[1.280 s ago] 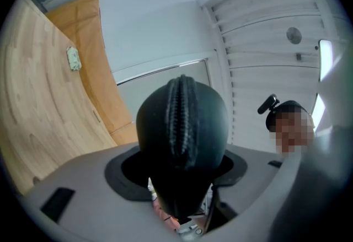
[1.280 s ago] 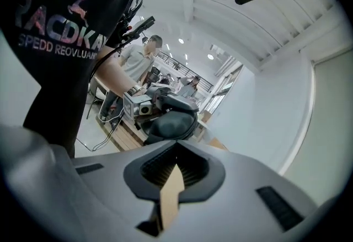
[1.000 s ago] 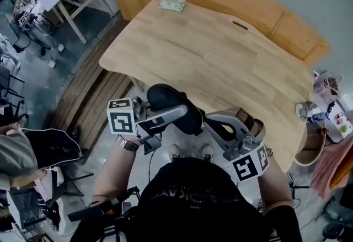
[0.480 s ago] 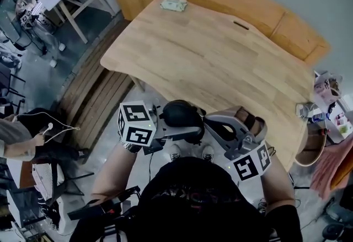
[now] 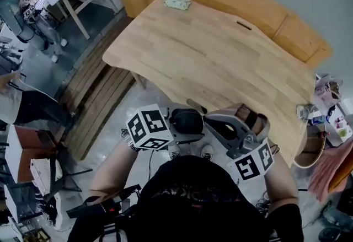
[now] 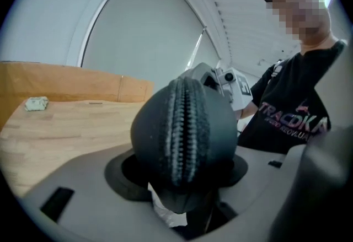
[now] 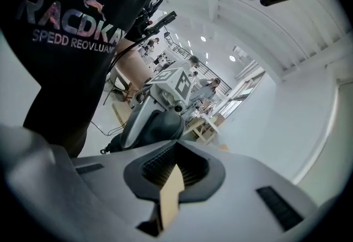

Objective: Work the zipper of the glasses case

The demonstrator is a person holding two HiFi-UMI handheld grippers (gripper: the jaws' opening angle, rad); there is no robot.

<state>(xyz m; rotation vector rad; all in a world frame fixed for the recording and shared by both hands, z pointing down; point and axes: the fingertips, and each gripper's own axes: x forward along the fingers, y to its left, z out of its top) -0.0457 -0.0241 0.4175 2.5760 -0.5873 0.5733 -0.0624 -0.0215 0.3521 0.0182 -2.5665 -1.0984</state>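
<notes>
The black glasses case (image 6: 185, 136) is held in the air just off the near edge of the wooden surface (image 5: 220, 64), in front of the person's chest. Its end faces the left gripper's camera, and the zipper (image 6: 184, 119) runs up the middle, its teeth meshed where they show. The left gripper (image 5: 187, 130) has its fingers clamped on the case. The right gripper (image 7: 175, 158) is just beside it, fingers closed together (a thin tan sliver shows between them; what it is I cannot tell). A small pale green packet (image 5: 178, 2) lies at the surface's far end.
</notes>
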